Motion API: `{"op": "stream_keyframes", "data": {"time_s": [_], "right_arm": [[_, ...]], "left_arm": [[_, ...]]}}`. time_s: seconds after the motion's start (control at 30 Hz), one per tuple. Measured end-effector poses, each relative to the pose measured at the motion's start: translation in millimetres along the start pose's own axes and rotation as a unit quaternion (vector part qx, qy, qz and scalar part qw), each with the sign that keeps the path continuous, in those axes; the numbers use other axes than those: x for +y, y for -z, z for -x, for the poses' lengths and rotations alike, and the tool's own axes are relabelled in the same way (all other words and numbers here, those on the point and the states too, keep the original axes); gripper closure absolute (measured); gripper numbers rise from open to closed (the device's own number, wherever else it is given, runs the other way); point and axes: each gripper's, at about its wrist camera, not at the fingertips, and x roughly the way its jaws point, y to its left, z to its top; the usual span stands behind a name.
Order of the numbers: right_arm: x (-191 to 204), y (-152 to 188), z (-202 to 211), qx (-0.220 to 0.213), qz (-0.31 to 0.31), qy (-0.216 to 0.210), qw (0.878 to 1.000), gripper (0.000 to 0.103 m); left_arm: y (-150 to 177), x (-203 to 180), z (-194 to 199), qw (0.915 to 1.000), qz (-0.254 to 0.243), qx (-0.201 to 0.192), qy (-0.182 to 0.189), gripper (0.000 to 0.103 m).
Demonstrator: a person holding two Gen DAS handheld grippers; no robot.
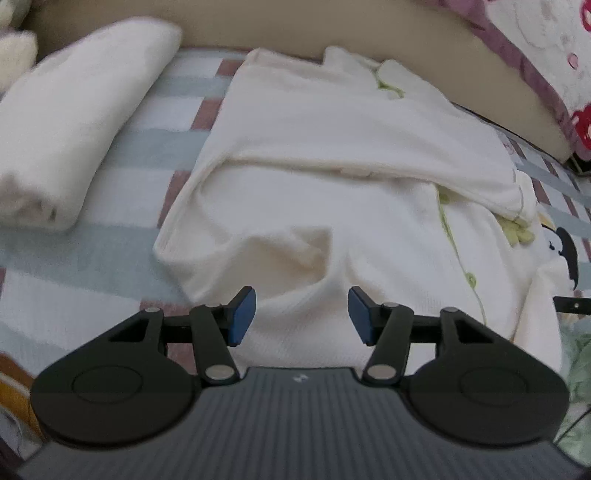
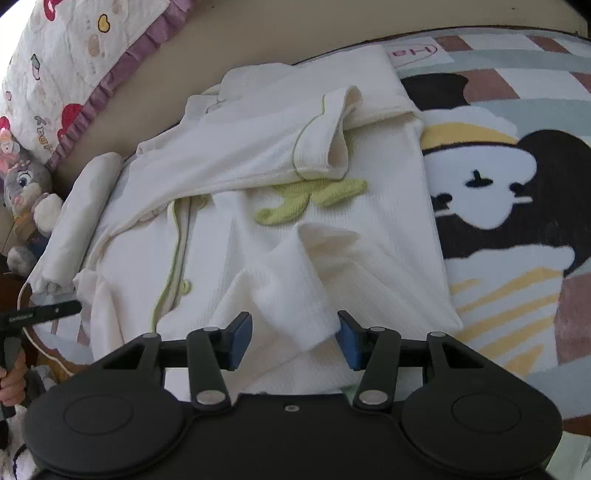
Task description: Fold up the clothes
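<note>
A cream knitted cardigan (image 1: pixel 332 177) with green piping and green appliqué lies on the bed, both sleeves folded across its front. It also shows in the right wrist view (image 2: pixel 295 236). My left gripper (image 1: pixel 301 317) is open just above the cardigan's lower hem area, touching nothing. My right gripper (image 2: pixel 293 341) is open with a raised fold of the cardigan's sleeve cuff (image 2: pixel 295 306) lying between its blue pads, not pinched. The tip of the left gripper (image 2: pixel 40 314) shows at the left edge of the right wrist view.
A folded white towel (image 1: pixel 74 136) lies on the bed left of the cardigan. The striped, cartoon-printed bedspread (image 2: pixel 517 221) covers the bed. A beige headboard (image 1: pixel 295 26), a patterned pillow (image 2: pixel 74 66) and a plush rabbit (image 2: pixel 26 188) sit behind.
</note>
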Motion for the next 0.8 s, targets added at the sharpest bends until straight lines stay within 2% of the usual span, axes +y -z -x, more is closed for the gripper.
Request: {"op": "stream_keyframes", "data": {"time_s": [0.07, 0.17, 0.23, 0.27, 0.3, 0.33, 0.4, 0.43, 0.47, 0.5, 0.6, 0.67, 0.8], "right_arm": [[-1.2, 1.9, -0.1, -0.003, -0.002, -0.006, 1.0, 0.047], [-0.8, 3.1, -0.8, -0.012, -0.002, -0.021, 1.0, 0.047], [1.0, 2.4, -3.6, -0.02, 0.004, -0.023, 1.0, 0.046], [1.5, 1.2, -7.5, -0.026, 0.011, -0.019, 0.999, 0.045], [1.9, -0.1, -11.4, -0.033, 0.019, -0.014, 0.999, 0.04], [2.6, -1.6, -15.1, -0.037, 0.028, 0.0, 0.999, 0.039], [4.8, -1.9, -20.2, -0.046, 0.042, 0.022, 0.998, 0.039], [7.0, 0.3, -18.2, -0.056, 0.054, 0.01, 0.997, 0.048], [9.4, 2.5, -15.7, -0.066, 0.067, -0.002, 0.996, 0.065], [13.0, 4.6, -11.0, -0.073, 0.083, -0.012, 0.994, 0.093], [19.2, 7.9, 15.5, -0.113, 0.093, -0.02, 0.989, 0.093], [21.8, 6.3, 38.1, -0.141, 0.087, -0.03, 0.986, 0.093], [31.3, -22.2, 62.9, -0.169, 0.103, -0.027, 0.98, 0.093]], "left_arm": [[-3.5, -4.5, -7.1, 0.9999, -0.012, -0.009, 0.003, 0.033], [-3.6, -8.6, -27.1, 0.9996, -0.015, 0.01, 0.022, 0.035], [4.1, -16.6, -41.2, 0.9987, -0.036, 0.033, 0.015, 0.048], [9.3, -26.3, -42.9, 0.9971, -0.071, 0.028, -0.008, 0.056], [13.5, -36.4, -42.9, 0.9939, -0.105, 0.024, -0.021, 0.078], [15.7, -45.8, -39.3, 0.9909, -0.133, 0.021, -0.015, 0.089], [18.0, -55.8, -27.2, 0.9895, -0.144, 0.001, -0.007, 0.092], [18.8, -59.0, -20.1, 0.989, -0.147, -0.012, -0.013, 0.093], [19.3, -60.8, -12.2, 0.9878, -0.15, -0.028, -0.03, 0.094], [19.5, -61.7, -3.4, 0.9866, -0.151, -0.043, -0.041, 0.095], [18.2, -60.2, 28.2, 0.9851, -0.146, -0.083, -0.037, 0.095], [13.1, -59.0, 44.8, 0.9847, -0.146, -0.092, -0.025, 0.095], [-7.7, -55.3, 58.6, 0.9823, -0.137, -0.123, -0.034, 0.095]]}}
